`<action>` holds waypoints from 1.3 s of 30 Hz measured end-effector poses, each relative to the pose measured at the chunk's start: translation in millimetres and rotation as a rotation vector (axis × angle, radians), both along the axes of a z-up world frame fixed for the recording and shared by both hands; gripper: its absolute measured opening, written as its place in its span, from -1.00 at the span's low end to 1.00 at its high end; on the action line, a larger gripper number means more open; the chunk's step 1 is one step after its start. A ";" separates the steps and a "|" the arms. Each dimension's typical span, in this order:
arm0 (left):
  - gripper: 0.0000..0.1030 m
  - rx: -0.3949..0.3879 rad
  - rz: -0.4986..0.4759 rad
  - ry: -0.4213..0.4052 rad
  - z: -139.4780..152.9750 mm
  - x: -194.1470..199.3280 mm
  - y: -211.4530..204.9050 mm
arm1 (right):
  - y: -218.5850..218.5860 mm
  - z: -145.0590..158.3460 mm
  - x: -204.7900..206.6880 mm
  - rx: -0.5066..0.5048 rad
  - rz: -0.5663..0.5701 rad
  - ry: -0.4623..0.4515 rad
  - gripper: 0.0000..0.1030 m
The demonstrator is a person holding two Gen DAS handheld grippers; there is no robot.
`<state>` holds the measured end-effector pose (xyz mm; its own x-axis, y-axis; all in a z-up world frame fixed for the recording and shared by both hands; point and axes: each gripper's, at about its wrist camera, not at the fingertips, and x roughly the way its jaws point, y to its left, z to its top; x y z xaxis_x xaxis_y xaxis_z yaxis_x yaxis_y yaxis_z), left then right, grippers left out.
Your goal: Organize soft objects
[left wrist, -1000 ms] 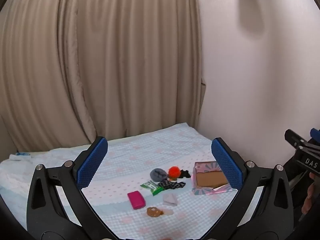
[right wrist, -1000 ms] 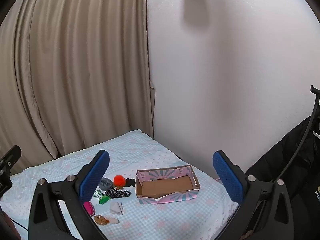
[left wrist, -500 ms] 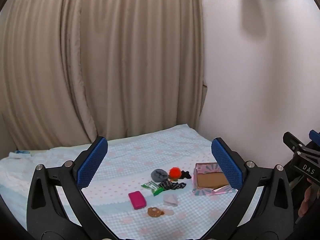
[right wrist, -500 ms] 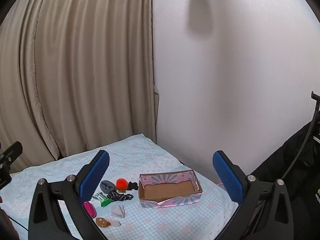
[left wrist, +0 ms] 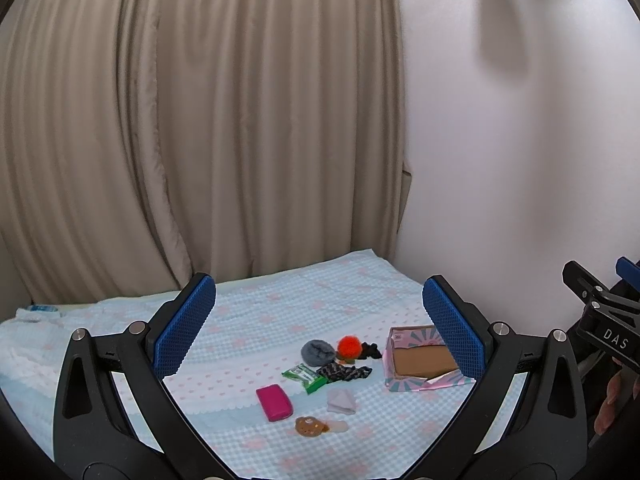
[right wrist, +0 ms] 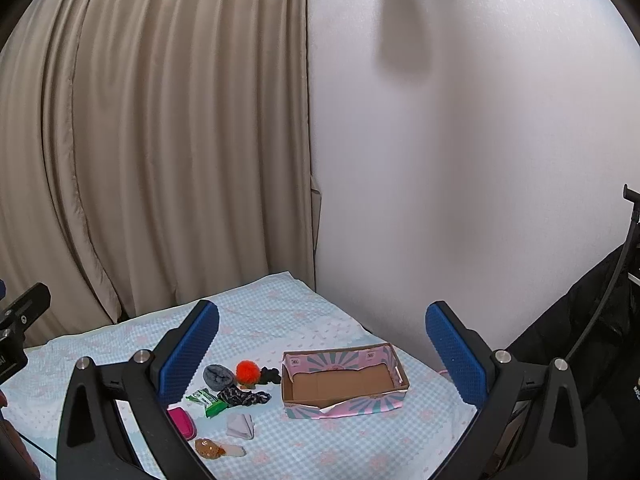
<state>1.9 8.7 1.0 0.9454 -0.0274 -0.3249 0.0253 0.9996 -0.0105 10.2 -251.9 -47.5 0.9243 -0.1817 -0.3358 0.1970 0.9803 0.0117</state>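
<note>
Fingers (left wrist: 184,326) spread wide; right gripper (left wrist: 608,320) reads "DAS".

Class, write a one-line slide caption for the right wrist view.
Open right gripper held above a bed where small soft items lie beside an empty cardboard box.

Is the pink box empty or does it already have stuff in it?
Empty: the box shows only bare cardboard floor; the soft items all lie outside on the bed.

Low in the frame, a grey roll (right wrist: 218,376), orange pom-pom (right wrist: 247,371), dark scrunchie (right wrist: 244,396) and pink pouch (right wrist: 182,422) lie scattered left of the open, empty cardboard box (right wrist: 344,382).
</note>
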 end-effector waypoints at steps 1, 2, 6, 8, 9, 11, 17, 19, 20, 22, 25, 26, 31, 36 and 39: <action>1.00 -0.003 -0.008 0.002 -0.2 0.4 0.1 | 0.1 -0.5 0.7 0.001 -0.001 0.001 1.00; 1.00 -0.006 -0.017 0.003 0.1 0.1 0.5 | -0.8 -0.9 1.5 0.003 -0.002 0.003 1.00; 1.00 0.002 -0.019 0.014 -1.1 2.9 -0.5 | 0.4 -0.1 2.6 0.007 -0.006 0.004 1.00; 1.00 0.001 -0.020 0.015 -2.7 1.8 -0.3 | 2.3 -1.1 1.8 0.007 -0.009 0.004 1.00; 1.00 -0.001 -0.021 0.016 -2.8 1.4 0.0 | 2.5 -1.4 1.4 0.008 -0.010 0.003 1.00; 1.00 -0.005 -0.023 0.017 -3.9 -0.6 -0.3 | 3.3 -2.8 -0.4 0.009 -0.013 0.001 1.00; 1.00 -0.003 -0.022 0.015 1.0 -5.6 3.5 | 4.8 -3.9 -3.0 0.010 -0.019 -0.001 1.00; 1.00 -0.006 -0.022 0.014 2.4 -6.2 3.5 | 4.7 -3.8 -4.4 0.014 -0.019 -0.004 1.00; 1.00 -0.007 -0.022 0.014 2.3 -5.6 2.9 | 4.6 -3.7 -5.0 0.014 -0.019 -0.005 1.00; 1.00 -0.005 -0.020 0.013 3.2 -5.9 3.6 | 4.1 -3.6 -5.8 0.014 -0.019 -0.008 1.00; 1.00 -0.003 -0.021 0.012 4.4 -5.0 4.4 | 3.8 -3.1 -7.2 0.016 -0.019 -0.010 1.00; 1.00 -0.003 -0.021 0.012 4.4 -3.5 4.6 | 3.6 -2.7 -7.5 0.017 -0.019 -0.011 1.00; 1.00 -0.004 -0.020 0.011 4.2 -1.4 4.9 | 2.3 -2.2 -8.2 0.019 -0.022 -0.012 1.00; 1.00 -0.003 -0.021 0.012 2.4 -0.8 5.3 | 2.6 0.1 -8.0 0.023 -0.026 -0.001 1.00; 1.00 -0.006 -0.021 0.014 1.6 -0.7 5.9 | 2.5 2.6 -9.6 0.024 -0.027 -0.002 1.00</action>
<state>1.2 14.6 2.6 0.9400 -0.0493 -0.3375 0.0461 0.9988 -0.0173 0.6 -249.4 -44.9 0.9197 -0.1983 -0.3387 0.2232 0.9741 0.0358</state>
